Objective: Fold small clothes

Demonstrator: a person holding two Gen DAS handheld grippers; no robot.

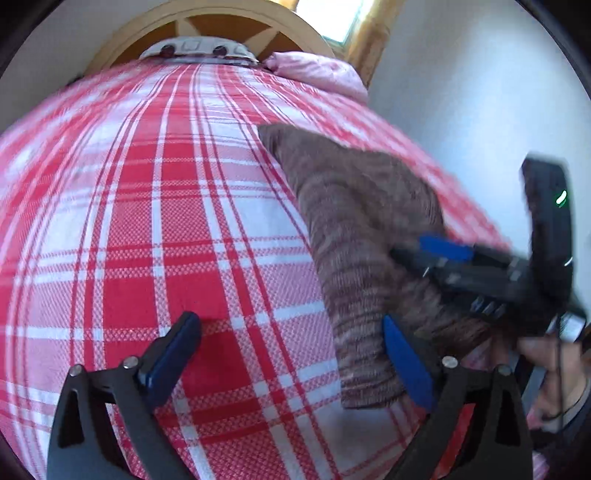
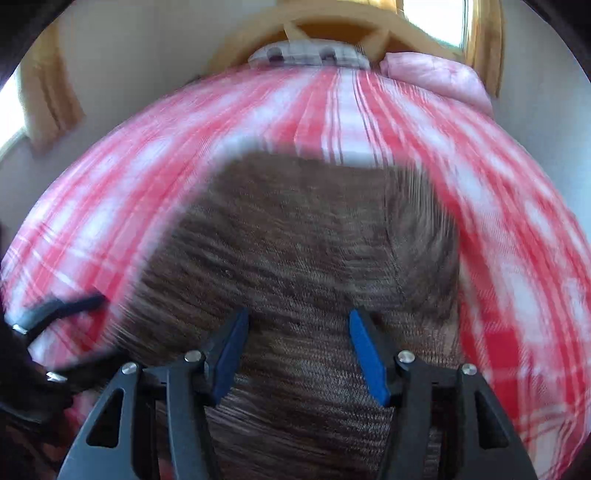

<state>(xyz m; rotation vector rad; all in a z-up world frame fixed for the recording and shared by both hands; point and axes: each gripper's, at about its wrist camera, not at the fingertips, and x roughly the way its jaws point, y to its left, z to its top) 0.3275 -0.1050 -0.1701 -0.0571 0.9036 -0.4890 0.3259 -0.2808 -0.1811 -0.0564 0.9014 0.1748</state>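
Lies across the red-and-white checked bedspread (image 1: 147, 221): a brown ribbed knit garment (image 1: 354, 229), right of the bed's middle in the left wrist view, its near edge reaching down beside the left claw's right-hand blue pad.

Left gripper (image 1: 288, 325): stands spread wide, pointing down at the bedspread. Shows mostly bare checked cloth between its pads. Just overlaps the garment's near corner with the right-hand pad (image 1: 402, 362), but presses on nothing and grips nothing.

Right gripper (image 2: 298, 314): hangs over the garment, about half parted, with brown knit filling the whole gap between the blue pads (heavy blur here). Shows no fold pinched between the pads, which stand apart with fabric seen behind them. Appears in the left wrist view too, coming in from the right edge over the garment's far side.

Farther up the bed: a pale wooden headboard (image 1: 221, 26) against the wall, a pink pillow (image 1: 314, 70) at its right end, and bright window light beyond.
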